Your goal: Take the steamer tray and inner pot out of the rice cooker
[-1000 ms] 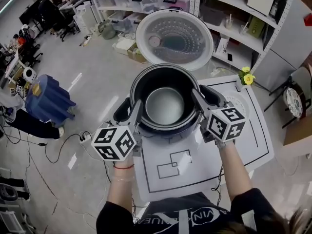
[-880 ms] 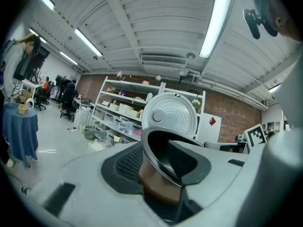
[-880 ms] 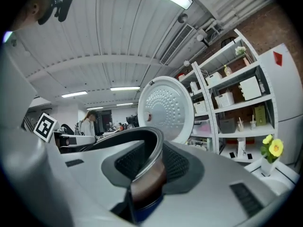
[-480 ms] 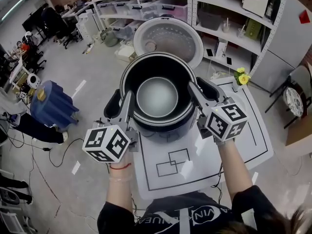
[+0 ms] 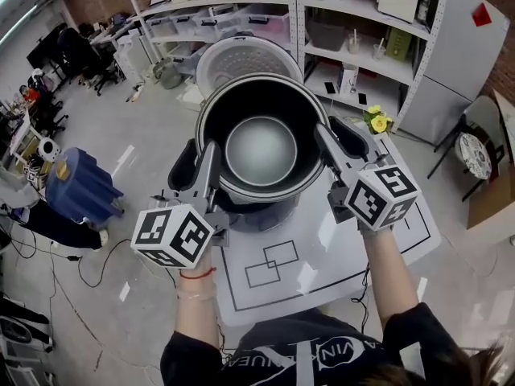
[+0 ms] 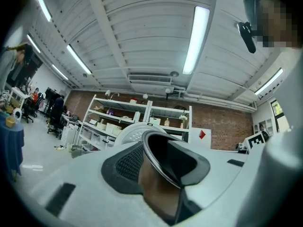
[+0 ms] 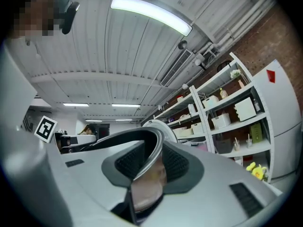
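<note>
Now the inner pot hangs in the air between the two grippers, above the rice cooker, whose dark body shows just under the pot's near edge. Whether the pot's base is fully clear of the cooker's well cannot be told from the head view. The pot stands upright. Its open mouth faces straight up toward the head camera and its axis runs vertical, with the pale round floor showing deep inside the dark walls.

The left gripper pinches the rim on the pot's left side and the right gripper pinches it on the opposite, right side. Both tongs reach in roughly level from the near side. In the left gripper view the thin rim and metal wall run between the ribbed pads, one jaw outside the wall and one inside. These jaws have just been closing a little onto that rim. In the right gripper view the rim sits the same way between the pads, and both press on it.

Behind the pot the cooker's lid stands open, its perforated inner face turned toward the camera. The cooker sits on a white table marked with black lines
</note>
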`<state>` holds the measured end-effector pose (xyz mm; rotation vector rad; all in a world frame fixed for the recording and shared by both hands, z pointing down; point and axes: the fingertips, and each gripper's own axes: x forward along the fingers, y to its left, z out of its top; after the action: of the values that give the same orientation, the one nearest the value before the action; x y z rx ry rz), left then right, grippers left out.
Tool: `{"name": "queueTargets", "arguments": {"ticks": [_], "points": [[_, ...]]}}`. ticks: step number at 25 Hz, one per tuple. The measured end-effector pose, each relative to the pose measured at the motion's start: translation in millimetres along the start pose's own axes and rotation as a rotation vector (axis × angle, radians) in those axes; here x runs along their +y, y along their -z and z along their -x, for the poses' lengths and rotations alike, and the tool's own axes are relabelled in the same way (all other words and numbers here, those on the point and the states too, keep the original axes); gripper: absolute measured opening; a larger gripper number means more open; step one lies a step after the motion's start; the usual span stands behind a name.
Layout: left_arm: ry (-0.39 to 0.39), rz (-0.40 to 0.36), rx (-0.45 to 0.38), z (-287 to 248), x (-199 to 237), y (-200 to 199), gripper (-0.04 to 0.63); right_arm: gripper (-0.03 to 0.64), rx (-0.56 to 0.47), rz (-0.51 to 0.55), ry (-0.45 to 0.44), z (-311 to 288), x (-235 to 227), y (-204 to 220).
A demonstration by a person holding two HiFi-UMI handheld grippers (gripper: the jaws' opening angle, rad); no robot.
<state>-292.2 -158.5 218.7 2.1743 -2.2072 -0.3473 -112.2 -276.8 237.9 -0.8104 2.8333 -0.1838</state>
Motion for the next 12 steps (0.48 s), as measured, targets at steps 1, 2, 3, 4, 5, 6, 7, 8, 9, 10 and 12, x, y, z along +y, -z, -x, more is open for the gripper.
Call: {"name": "queueTargets", "arguments": {"ticks": [1, 2, 3, 4, 5, 6, 7, 8, 9, 10, 12], "points": [[0.017, 0.001, -0.002, -4.3, -8.9, -0.8, 0.149, 0.112, -0.008, 0.003, 0.016, 7.5, -6.2, -4.8], [0.033, 0.003, -0.003, -8.9, -17.5, -0.5, 0.149, 0.112, -0.014, 0.005, 0.033, 14.8, -12.6, -8.8], [0.049, 0.008, -0.002, -13.2, -25.5, 0.6, 0.149, 0.112, -0.02, 0.007, 0.049, 22.0, -18.7, -12.2], [0.065, 0.013, 0.001, -17.0, -33.1, 2.3, 0.149, 0.11, -0.024, 0.008, 0.065, 29.2, -24.4, -15.0], [0.08, 0.018, 0.005, -20.4, -40.5, 4.5, 0.149, 0.11, -0.027, 0.009, 0.079, 36.4, -29.7, -17.5], [0.095, 0.024, 0.009, -23.9, -48.1, 7.2, 0.149, 0.112, -0.029, 0.01, 0.093, 44.1, -35.3, -19.5], [0.112, 0.03, 0.015, -27.7, -56.4, 10.7, 0.149, 0.11, -0.031, 0.011, 0.108, 52.4, -41.6, -21.1], [0.129, 0.037, 0.021, -32.0, -65.6, 14.8, 0.149, 0.11, -0.03, 0.012, 0.125, 61.5, -48.8, -22.2], [0.148, 0.045, 0.027, -36.9, -75.6, 19.2, 0.149, 0.111, -0.029, 0.014, 0.145, 71.0, -56.8, -23.1], [0.167, 0.053, 0.033, -42.0, -85.9, 23.9, 0.149, 0.112, -0.027, 0.016, 0.165, 80.9, -65.2, -24.0], [0.21, 0.072, 0.048, -52.5, -106.6, 33.7, 0.149, 0.111, -0.022, 0.017, 0.209, 101.4, -81.4, -25.8]]}}
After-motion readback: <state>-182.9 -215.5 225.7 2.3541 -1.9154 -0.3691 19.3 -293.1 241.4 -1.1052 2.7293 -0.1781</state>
